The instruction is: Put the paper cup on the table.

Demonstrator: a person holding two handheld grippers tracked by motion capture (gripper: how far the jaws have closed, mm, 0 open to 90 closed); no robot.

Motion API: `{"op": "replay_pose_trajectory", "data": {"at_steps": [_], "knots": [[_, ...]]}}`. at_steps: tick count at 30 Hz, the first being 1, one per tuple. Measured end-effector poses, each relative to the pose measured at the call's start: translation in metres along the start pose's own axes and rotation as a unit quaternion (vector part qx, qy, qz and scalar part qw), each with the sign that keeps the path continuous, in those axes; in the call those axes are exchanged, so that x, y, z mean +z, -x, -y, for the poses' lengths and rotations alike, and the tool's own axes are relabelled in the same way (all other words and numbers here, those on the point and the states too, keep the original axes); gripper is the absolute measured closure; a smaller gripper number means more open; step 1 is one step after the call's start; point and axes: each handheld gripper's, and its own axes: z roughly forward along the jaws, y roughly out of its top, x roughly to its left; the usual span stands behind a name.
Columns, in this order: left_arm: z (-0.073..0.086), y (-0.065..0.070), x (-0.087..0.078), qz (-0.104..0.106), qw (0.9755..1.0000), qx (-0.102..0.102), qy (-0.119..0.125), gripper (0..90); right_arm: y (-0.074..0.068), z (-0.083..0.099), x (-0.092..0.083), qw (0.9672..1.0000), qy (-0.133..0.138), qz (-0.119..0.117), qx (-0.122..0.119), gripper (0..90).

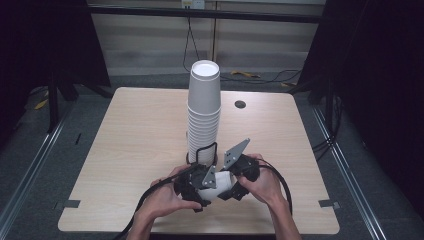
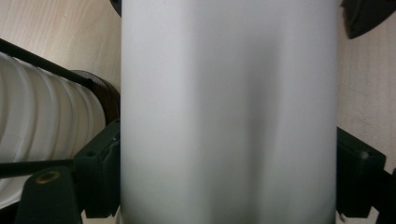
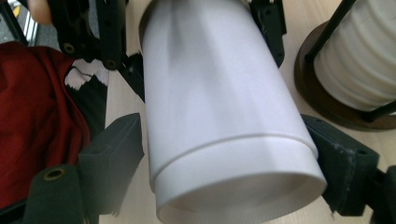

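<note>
Holding one white cup point(image 1: 220, 186) on its side near the tabletop's point(image 1: 135, 150) front edge, I have my left gripper point(image 1: 196, 186) and right gripper point(image 1: 235, 182) both clamped on it; the tall cup stack point(image 1: 204, 112) stands just behind.

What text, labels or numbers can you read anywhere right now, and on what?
None can be read.
The white paper cup clamped between both grippers is plain, with no print.
The cup stack in its wire holder is plain too.
The plate on the far wall is too small to read.
</note>
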Motion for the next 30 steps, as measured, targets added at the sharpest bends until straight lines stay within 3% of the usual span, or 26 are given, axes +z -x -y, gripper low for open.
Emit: {"op": "replay_pose_trajectory", "data": {"at_steps": [1,2,3,6,7,11,13,14,16,17,19,20,21,23,26,30], "knots": [[-0.0002,0.0002,-0.0003,-0.003,1.0000,0.000,0.001,15.9,0.0002,0.0000,0.0009,1.0000,-0.002,-0.002,0.001,18.0],[-0.0009,-0.0028,-0.0030,-0.002,0.9995,0.022,-0.022,15.9,0.0004,-0.0002,0.0011,1.0000,-0.003,-0.001,-0.001,17.7],[-0.0005,0.0005,0.0000,-0.002,1.0000,0.000,0.000,15.9,0.0008,-0.0002,0.0013,1.0000,-0.004,-0.004,-0.001,17.6],[-0.0003,0.0019,0.0001,-0.002,1.0000,-0.007,0.005,16.0,0.0012,-0.0004,0.0018,0.9999,-0.009,-0.006,0.002,17.3],[-0.0007,0.0006,-0.0012,-0.003,1.0000,0.005,0.001,16.0,0.0016,-0.0003,0.0022,0.9999,-0.010,-0.007,0.001,16.8],[-0.0007,0.0009,-0.0017,-0.002,1.0000,0.004,0.003,16.1,0.0014,-0.0002,0.0038,0.9998,-0.015,-0.008,0.004,16.6],[-0.0002,0.0022,-0.0019,-0.007,0.9998,-0.005,0.017,16.1,0.0016,0.0000,0.0048,0.9999,-0.011,-0.009,0.006,16.9],[0.0004,0.0053,-0.0003,-0.001,0.9990,-0.029,0.034,16.1,0.0013,0.0001,0.0048,0.9999,-0.009,-0.008,0.010,18.9],[0.0010,0.0056,-0.0007,-0.007,0.9989,-0.028,0.035,16.2,0.0033,0.0013,0.0045,0.9999,-0.008,-0.010,-0.001,19.5],[0.0008,0.0019,-0.0031,0.000,0.9998,-0.005,0.018,16.2,0.0035,0.0016,0.0048,0.9999,-0.006,-0.012,-0.001,19.8],[0.0017,0.0036,-0.0012,0.000,0.9995,-0.017,0.025,16.2,0.0038,0.0018,0.0047,0.9999,-0.005,-0.014,-0.001,20.7],[0.0020,0.0014,-0.0028,0.002,0.9999,-0.002,0.015,16.2,0.0041,0.0019,0.0043,0.9999,-0.004,-0.016,-0.004,21.3],[0.0028,0.0050,-0.0001,0.002,0.9990,-0.027,0.036,16.2,0.0045,0.0022,0.0038,0.9998,-0.002,-0.016,-0.007,21.8],[0.0035,0.0043,-0.0004,-0.003,0.9991,-0.023,0.036,16.1,0.0040,0.0028,0.0037,0.9998,0.006,-0.021,-0.003,22.4],[0.0031,0.0015,-0.0016,-0.002,0.9998,0.000,0.020,15.7,0.0034,0.0024,0.0036,0.9998,0.005,-0.018,-0.007,23.2],[0.0041,0.0033,-0.0008,-0.009,0.9993,-0.005,0.035,14.2,0.0027,0.0031,0.0019,0.9998,0.008,-0.015,-0.010,24.0]]}}
